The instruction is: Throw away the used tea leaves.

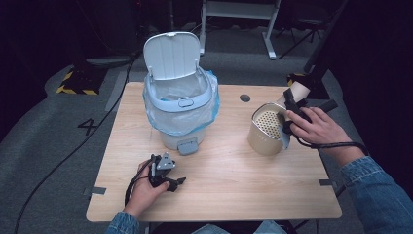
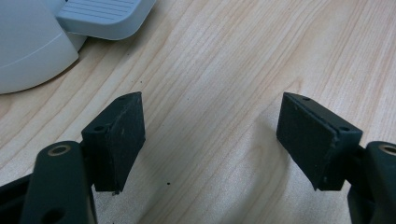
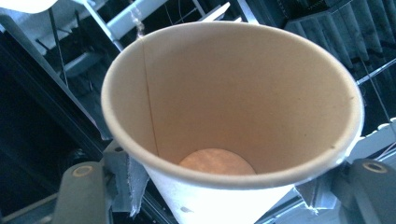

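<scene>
A paper cup [image 3: 233, 107] is clamped between the jaws of my right gripper [image 3: 219, 186], its open mouth facing the camera and its inside empty. In the high view the cup [image 1: 298, 90] is held above the table's right side, just behind a beige round container [image 1: 263, 139]. The right gripper [image 1: 292, 100] is shut on the cup. A white pedal bin [image 1: 180, 105] with a clear liner stands at centre with its lid [image 1: 171, 54] raised. My left gripper [image 1: 171, 181] rests on the table in front of the bin, and its jaws [image 2: 210, 135] are open with nothing between them.
The beige container has a perforated insert [image 1: 268, 122] and leans toward me. The bin's foot pedal [image 2: 102, 16] and base [image 2: 28, 46] lie just beyond the left jaws. The wooden table [image 1: 229, 180] has a cable hole [image 1: 245, 98] at the back. A white desk frame [image 1: 238, 19] stands behind.
</scene>
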Motion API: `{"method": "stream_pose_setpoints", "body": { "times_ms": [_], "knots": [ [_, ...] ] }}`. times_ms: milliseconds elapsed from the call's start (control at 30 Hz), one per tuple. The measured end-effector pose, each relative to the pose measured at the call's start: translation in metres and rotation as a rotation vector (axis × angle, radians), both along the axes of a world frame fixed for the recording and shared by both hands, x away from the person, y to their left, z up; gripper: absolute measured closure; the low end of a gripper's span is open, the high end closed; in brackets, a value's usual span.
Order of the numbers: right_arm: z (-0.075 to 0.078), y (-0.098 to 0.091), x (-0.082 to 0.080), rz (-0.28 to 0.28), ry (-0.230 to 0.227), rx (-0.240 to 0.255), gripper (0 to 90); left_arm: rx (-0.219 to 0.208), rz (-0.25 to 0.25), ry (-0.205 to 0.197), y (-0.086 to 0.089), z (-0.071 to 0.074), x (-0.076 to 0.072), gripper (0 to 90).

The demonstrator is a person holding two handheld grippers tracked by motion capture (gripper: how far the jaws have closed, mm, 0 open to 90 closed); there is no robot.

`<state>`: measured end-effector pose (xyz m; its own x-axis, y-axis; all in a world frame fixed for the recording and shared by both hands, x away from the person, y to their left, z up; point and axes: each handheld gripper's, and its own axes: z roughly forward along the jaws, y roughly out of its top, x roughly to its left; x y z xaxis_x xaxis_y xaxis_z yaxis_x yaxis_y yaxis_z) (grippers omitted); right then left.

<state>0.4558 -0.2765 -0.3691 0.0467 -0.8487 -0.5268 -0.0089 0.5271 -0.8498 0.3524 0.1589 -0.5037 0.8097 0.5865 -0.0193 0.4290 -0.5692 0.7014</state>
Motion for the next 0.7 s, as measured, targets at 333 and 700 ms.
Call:
{"method": "stream_pose_setpoints", "body": {
  "times_ms": [333,700],
  "knots": [
    [0.005,0.001,0.0,-0.003,0.008,0.035,31.4,0.0,0.0,0.0,0.0,0.0,0.0,24.0],
    [0.033,-0.015,0.001,-0.029,0.235,0.657,30.8,-0.001,0.0,0.0,0.0,0.0,0.0,24.0]
  ]
}}
